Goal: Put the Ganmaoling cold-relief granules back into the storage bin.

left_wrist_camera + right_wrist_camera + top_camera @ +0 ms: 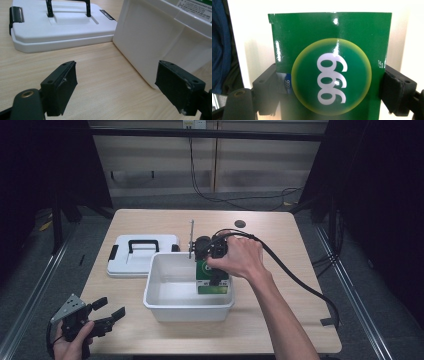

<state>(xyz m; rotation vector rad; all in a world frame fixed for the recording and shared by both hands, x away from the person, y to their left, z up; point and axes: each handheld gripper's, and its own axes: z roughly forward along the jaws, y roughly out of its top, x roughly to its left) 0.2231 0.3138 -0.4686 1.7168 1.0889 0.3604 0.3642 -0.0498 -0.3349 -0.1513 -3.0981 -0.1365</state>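
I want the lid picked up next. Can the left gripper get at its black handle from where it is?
Probably yes: the left gripper is open, and bare table lies between it and the lid, whose handle stands uncovered.

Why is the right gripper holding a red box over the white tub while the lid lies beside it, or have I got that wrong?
One detail is off: the box is green, not red, as the right gripper view shows. The rest stands: the right gripper holds it over the white tub, and the lid lies beside it.
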